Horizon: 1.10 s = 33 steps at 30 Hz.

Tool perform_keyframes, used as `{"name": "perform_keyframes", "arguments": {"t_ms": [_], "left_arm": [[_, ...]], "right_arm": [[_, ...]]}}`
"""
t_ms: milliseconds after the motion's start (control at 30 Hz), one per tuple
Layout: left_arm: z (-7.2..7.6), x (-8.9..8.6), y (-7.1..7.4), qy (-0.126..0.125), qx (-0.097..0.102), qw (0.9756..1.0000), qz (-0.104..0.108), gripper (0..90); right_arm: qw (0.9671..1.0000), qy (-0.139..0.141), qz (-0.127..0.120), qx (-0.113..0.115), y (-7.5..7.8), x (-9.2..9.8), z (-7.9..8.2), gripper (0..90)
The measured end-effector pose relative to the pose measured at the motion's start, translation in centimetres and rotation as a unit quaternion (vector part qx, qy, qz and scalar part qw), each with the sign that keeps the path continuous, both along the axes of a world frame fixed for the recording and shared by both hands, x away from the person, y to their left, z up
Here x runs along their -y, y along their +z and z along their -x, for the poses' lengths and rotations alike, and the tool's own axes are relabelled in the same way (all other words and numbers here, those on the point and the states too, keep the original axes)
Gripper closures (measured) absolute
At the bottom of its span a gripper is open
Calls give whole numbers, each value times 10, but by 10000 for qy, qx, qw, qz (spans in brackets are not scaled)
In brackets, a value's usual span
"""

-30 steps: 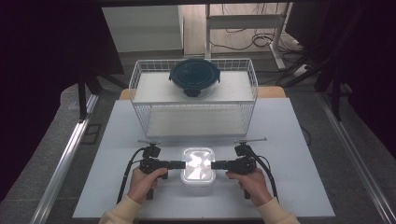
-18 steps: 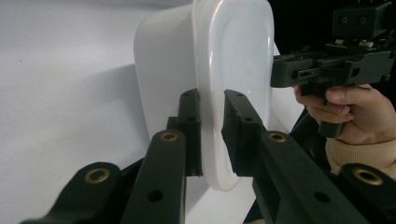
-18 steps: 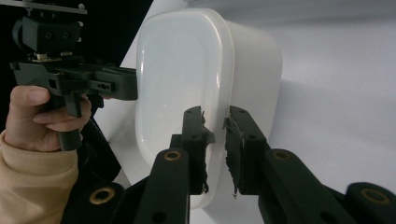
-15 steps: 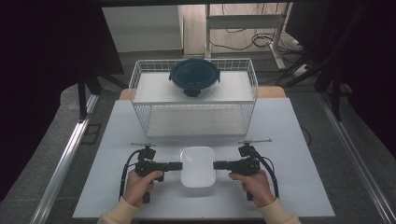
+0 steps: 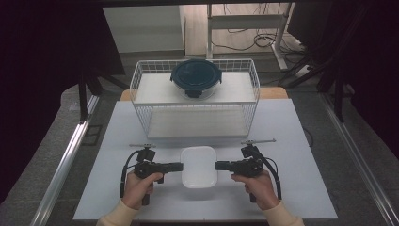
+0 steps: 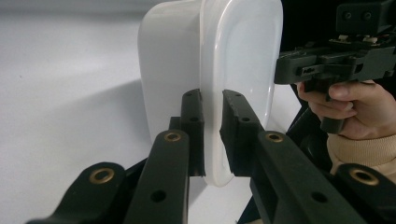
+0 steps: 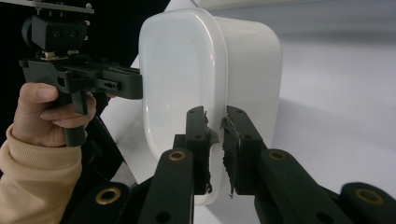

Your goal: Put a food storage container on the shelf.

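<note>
From the high view, the white container (image 5: pixel 199 165) is sitting at the table's (image 5: pixel 306 141) 6 o'clock edge, both grippers pinching its rim for an even lift. The wire basket (image 5: pixel 141 94) with a lidded bowl (image 5: pixel 195 77) is standing at 12 o'clock, possibly blocking.

In the left gripper view, the left gripper (image 6: pixel 212 105) is clamping the rim.

In the right gripper view, the right gripper (image 7: pixel 215 122) is doing likewise.
</note>
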<state>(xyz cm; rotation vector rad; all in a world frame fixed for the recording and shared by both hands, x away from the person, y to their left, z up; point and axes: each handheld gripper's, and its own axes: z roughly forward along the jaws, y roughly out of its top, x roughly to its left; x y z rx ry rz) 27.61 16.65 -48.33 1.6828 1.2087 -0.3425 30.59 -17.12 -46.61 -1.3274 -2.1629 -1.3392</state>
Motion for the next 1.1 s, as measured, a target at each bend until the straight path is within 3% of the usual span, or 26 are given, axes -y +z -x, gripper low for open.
{"name": "perform_keyframes", "arguments": {"t_ms": [500, 933, 1100], "left_arm": [[2, -2, 32, 44, 371, 9993, -30, 799], [-9, -3, 88, 72, 895, 9959, -114, 798], [-15, -4, 104, 87, 989, 9950, -117, 798]], "right_arm": [[9989, 86, 21, 459, 34, -4, 2, 806], [9951, 95, 19, 979, 87, -6, -7, 806], [9935, 99, 29, 1132, 105, -7, -11, 806]]}}
